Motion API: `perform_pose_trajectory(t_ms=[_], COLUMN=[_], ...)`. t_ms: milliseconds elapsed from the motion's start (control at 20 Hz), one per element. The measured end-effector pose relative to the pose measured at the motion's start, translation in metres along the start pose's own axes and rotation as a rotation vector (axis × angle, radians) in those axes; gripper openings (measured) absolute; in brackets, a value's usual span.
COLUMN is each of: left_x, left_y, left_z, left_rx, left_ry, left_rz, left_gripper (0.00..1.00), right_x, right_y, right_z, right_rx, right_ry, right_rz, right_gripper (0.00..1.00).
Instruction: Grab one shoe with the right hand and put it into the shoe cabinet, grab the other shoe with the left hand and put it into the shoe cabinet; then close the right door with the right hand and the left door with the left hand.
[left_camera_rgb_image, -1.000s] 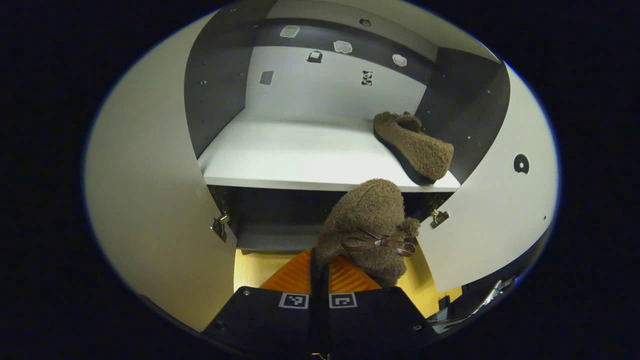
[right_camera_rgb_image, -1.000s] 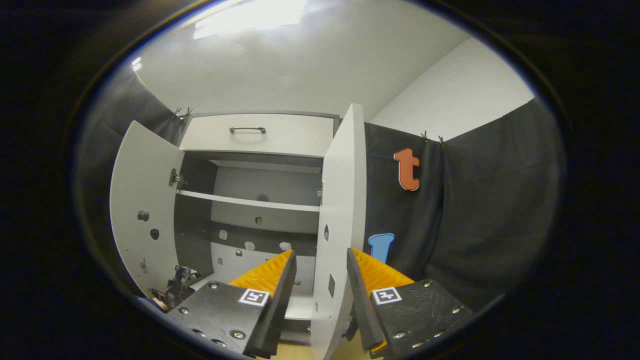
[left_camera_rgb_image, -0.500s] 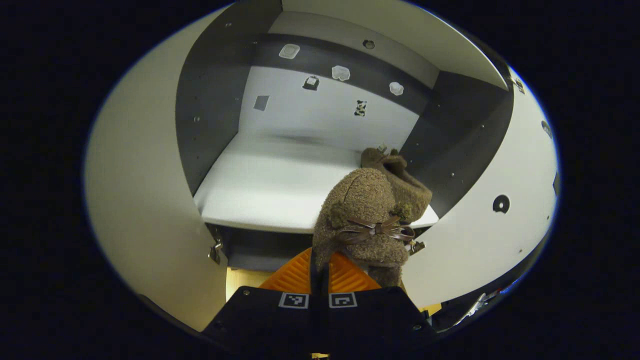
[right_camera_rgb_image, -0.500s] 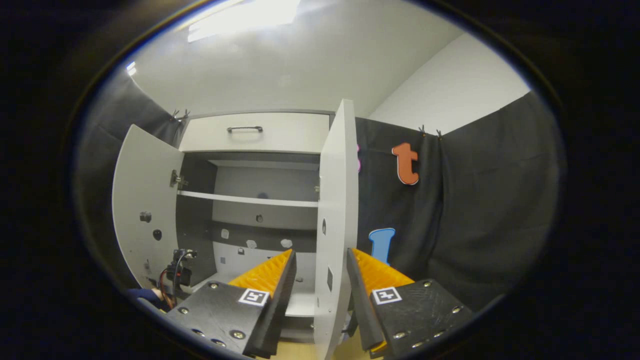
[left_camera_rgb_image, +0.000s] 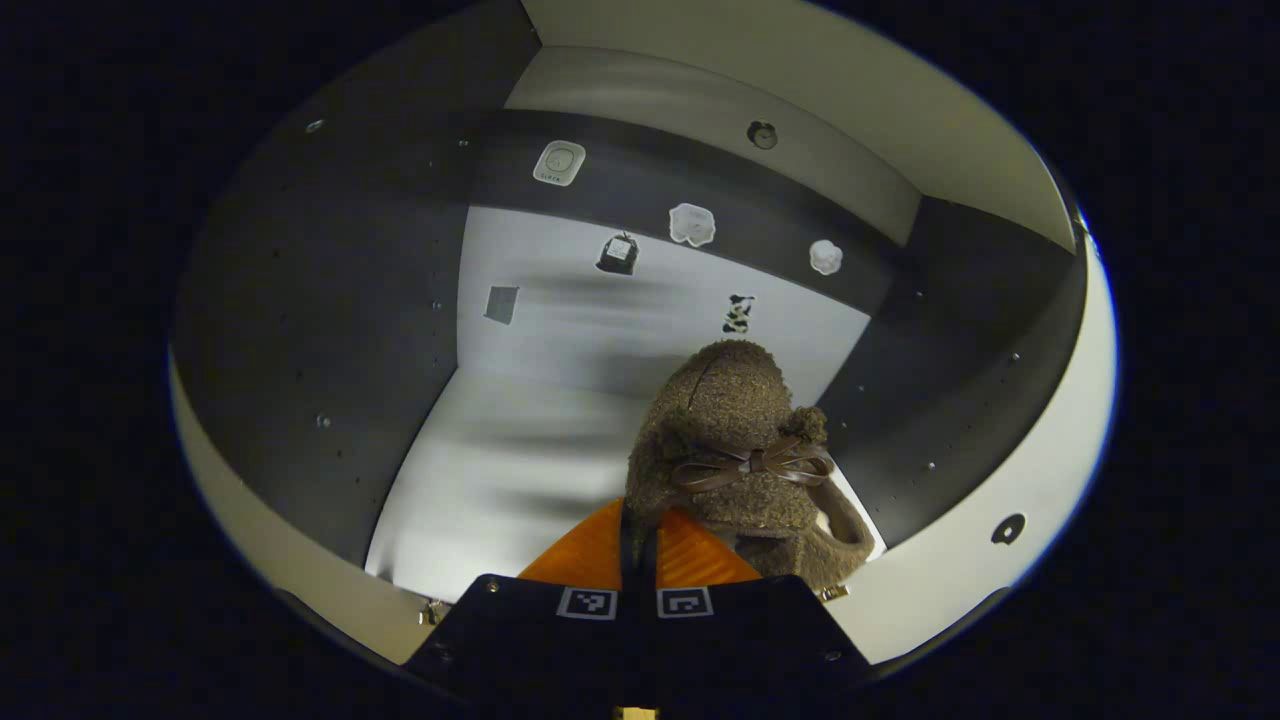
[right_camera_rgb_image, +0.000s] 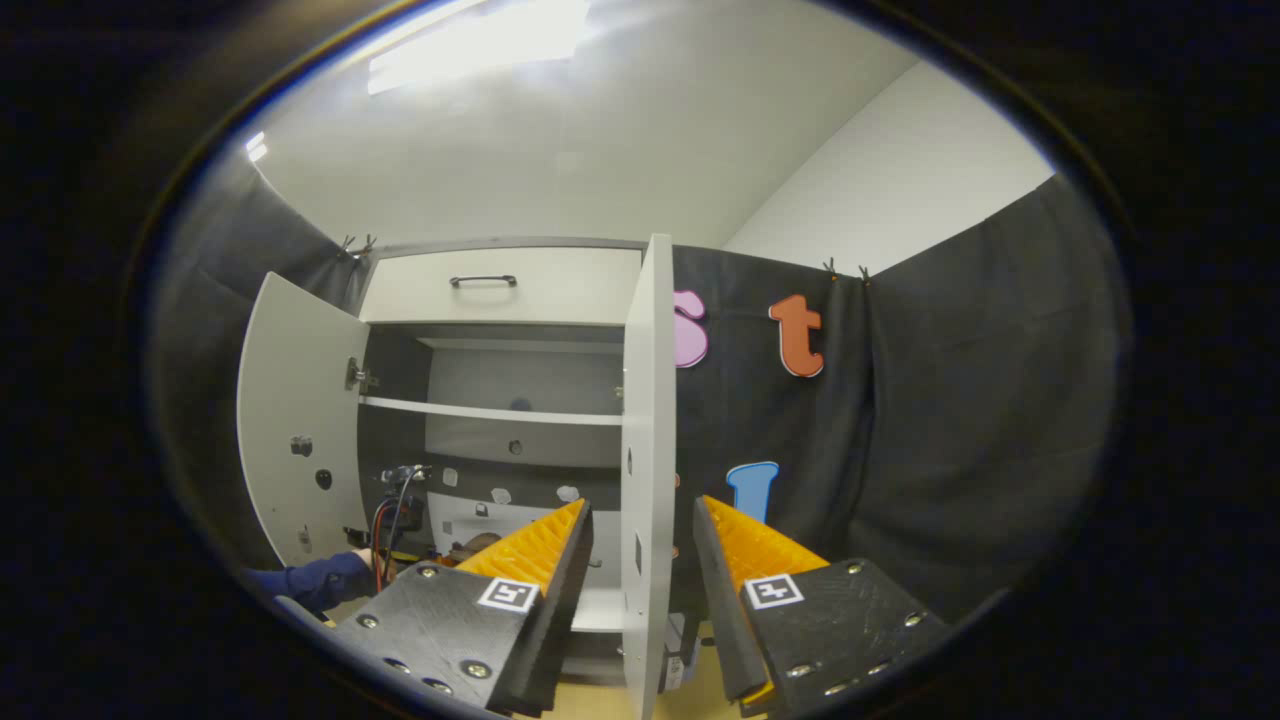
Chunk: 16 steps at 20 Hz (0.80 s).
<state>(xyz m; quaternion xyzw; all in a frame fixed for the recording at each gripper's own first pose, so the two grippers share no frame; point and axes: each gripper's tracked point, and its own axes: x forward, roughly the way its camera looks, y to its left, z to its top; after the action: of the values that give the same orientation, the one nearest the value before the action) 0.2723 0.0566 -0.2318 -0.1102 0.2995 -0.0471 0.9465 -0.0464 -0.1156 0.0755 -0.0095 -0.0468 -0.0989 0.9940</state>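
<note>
second shoe step here. the left gripper (left_camera_rgb_image: 640, 545) has its jaws clamped on the shoe (left_camera_rgb_image: 738, 455), holding it inside the cabinet (left_camera_rgb_image: 330, 330) above the shelf (left_camera_rgb_image: 500, 470). looks like lowering and letting go come next. the right gripper (right_camera_rgb_image: 640, 560) waits with jaws open, straddling the right door (right_camera_rgb_image: 646, 450) edge, seemingly ready to close it.

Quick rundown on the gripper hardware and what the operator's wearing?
Each gripper, left gripper and right gripper, has a black body with visible screws and a square black-and-white marker tag on each finger base; the fingers' inner faces are ribbed. The left gripper, seen farther off in the right gripper view, trails red and black cables. Operator's sleeve is dark blue.
</note>
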Motion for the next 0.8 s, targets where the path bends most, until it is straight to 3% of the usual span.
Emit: perform_pose_trajectory(t_ms=[450, 550, 650, 700, 750, 800], left_x=[0.053, 0.054, 0.051, 0.050, 0.048, 0.043], left_y=[0.030, 0.030, 0.029, 0.025, 0.022, 0.020], left_z=[0.001, 0.002, 0.013, 0.020, 0.026, 0.031], left_rx=[0.077, 0.093, 0.097, 0.104, 0.120, 0.145], left_ry=[0.031, 0.026, -0.020, -0.048, -0.068, -0.083], left_rz=[0.144, 0.144, 0.145, 0.127, 0.121, 0.123], left_gripper=[0.00, 0.05, 0.16, 0.29, 0.26, 0.34], right_x=[0.007, 0.008, 0.010, 0.010, 0.013, 0.014], right_y=[-0.022, -0.026, -0.029, -0.031, -0.032, -0.033], right_z=[-0.005, -0.008, -0.010, -0.011, -0.011, -0.014], right_rx=[-0.042, -0.044, -0.047, -0.047, -0.046, -0.045], right_ry=[0.021, 0.025, 0.029, 0.029, 0.030, 0.032], right_rz=[-0.080, -0.091, -0.093, -0.093, -0.093, -0.091], right_gripper=[0.60, 0.60, 0.60, 0.60, 0.60, 0.60])
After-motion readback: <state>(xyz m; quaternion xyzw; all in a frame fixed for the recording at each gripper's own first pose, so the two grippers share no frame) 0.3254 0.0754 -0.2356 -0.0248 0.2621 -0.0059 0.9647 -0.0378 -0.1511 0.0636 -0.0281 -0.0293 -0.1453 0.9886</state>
